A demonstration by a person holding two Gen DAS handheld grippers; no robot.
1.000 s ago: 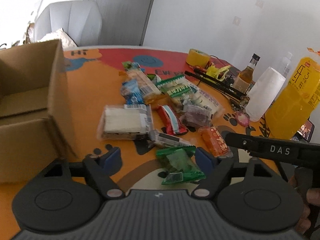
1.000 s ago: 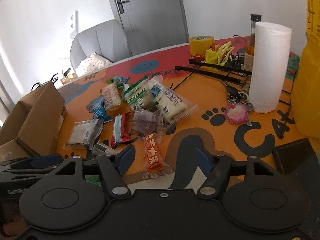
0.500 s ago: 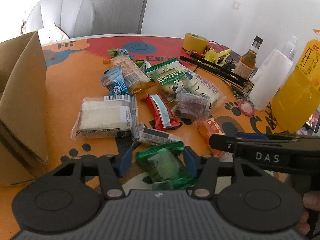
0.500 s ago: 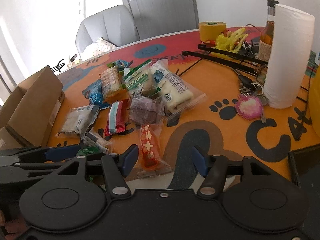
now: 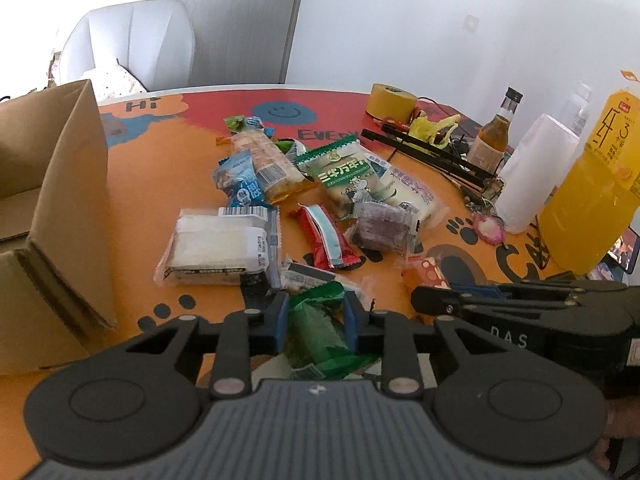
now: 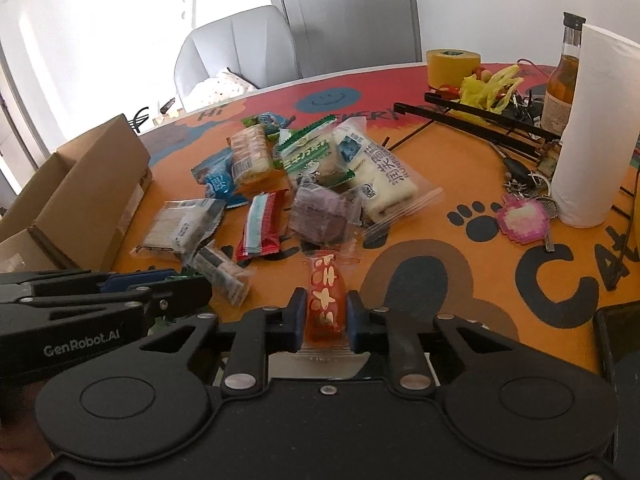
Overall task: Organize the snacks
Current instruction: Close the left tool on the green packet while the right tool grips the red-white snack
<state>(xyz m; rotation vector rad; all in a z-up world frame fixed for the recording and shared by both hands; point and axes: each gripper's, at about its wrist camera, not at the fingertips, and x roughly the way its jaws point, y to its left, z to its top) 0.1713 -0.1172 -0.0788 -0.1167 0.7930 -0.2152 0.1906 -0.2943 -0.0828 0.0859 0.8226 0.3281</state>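
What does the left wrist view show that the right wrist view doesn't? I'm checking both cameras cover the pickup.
Only the left wrist view shows the left tongs closed on the green snack packet, plus the yellow drink bottle.

Only the right wrist view shows the right tongs pinching the orange flower-print packet.

Both share the cardboard box, the red wafer packet, the paper towel roll, the yellow tape roll and the snack pile on the orange table.

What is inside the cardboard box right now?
The cardboard box stands open at the left. Only bare inner walls and a flap show; its floor is hidden, so any snacks inside cannot be confirmed.
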